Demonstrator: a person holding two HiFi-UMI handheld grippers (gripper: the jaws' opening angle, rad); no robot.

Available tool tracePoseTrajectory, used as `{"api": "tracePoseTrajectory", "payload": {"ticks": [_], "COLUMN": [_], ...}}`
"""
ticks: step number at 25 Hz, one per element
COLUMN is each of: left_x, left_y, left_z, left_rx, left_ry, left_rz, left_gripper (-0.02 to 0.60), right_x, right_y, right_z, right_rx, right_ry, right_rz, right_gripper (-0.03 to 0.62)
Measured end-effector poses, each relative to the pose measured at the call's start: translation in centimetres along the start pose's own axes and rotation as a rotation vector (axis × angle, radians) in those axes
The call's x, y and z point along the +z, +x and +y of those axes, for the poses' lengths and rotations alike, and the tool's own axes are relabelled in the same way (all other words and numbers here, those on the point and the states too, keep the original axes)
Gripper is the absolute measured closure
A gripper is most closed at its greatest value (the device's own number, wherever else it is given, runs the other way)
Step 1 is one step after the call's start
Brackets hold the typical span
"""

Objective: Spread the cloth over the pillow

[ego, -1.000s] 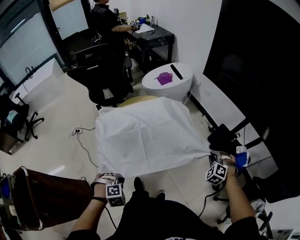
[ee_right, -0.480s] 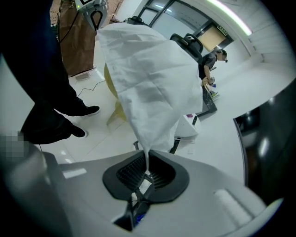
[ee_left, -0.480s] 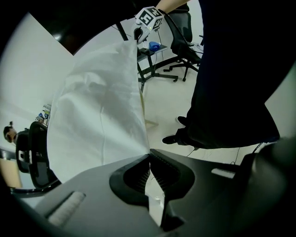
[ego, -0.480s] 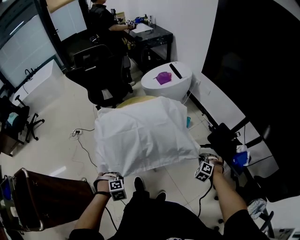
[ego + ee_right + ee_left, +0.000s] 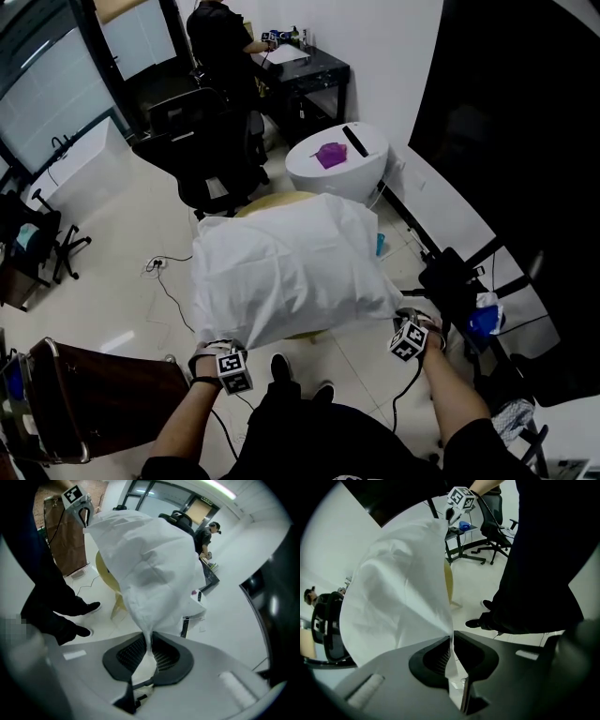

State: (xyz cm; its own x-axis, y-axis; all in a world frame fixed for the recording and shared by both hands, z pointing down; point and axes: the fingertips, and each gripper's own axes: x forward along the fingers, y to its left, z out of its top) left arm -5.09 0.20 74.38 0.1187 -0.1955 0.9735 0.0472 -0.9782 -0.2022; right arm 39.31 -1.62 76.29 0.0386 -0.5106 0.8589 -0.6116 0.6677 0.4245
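Head view: the white cloth drapes a bulging form, presumably the pillow, with its near corners held low by the left gripper and right gripper to keep it smooth. Left gripper view: jaws clamped on one corner. Right gripper view: jaws have just been easing apart, the other corner pinched between them.

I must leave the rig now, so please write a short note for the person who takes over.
Left gripper: shut on one near corner of the white cloth.
Right gripper: pinches the other near corner; its jaws have just been opening.
Cloth: draped over a bulging shape; the pillow itself is hidden.
Done: cloth laid over.
Left: probably release both corners.
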Motion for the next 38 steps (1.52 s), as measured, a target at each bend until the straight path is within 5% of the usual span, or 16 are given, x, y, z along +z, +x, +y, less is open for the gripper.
{"api": "tracePoseTrajectory", "payload": {"ticks": [3, 6, 14, 19, 28, 33, 38], "left_x": [0.3, 0.0, -0.2, 2.2, 6.7, 9.1, 10.5], "left_y": [-1.6, -1.9, -8.8, -13.5, -18.6, -20.3, -20.1], "left_z": [-0.5, 0.0, 1.3, 6.6, 20.2, 24.6, 26.8], "left_rx": [-0.082, -0.062, -0.157, -0.066, 0.162, 0.172, 0.158], "left_ry": [-0.054, -0.089, -0.123, -0.08, -0.05, -0.051, -0.033], "left_rz": [-0.026, -0.079, -0.194, -0.313, -0.558, -0.692, -0.717], "left_gripper": [0.5, 0.436, 0.425, 0.425, 0.425, 0.425, 0.425], "right_x": [0.2, -0.3, -2.4, -1.9, 10.2, 16.9, 20.3], "right_y": [-1.1, -2.5, -6.9, -9.8, -14.2, -15.5, -14.5], "right_z": [-1.1, -1.8, -3.1, -5.6, -12.9, -17.8, -21.8], "right_rx": [-0.008, -0.005, -0.05, -0.133, -0.298, -0.322, -0.261], "right_ry": [0.077, 0.129, 0.033, 0.091, 0.246, 0.339, 0.489], "right_rz": [-0.054, -0.079, -0.056, -0.06, -0.278, -0.396, -0.48], "right_gripper": [0.514, 0.48, 0.479, 0.48, 0.48, 0.48, 0.479]}}
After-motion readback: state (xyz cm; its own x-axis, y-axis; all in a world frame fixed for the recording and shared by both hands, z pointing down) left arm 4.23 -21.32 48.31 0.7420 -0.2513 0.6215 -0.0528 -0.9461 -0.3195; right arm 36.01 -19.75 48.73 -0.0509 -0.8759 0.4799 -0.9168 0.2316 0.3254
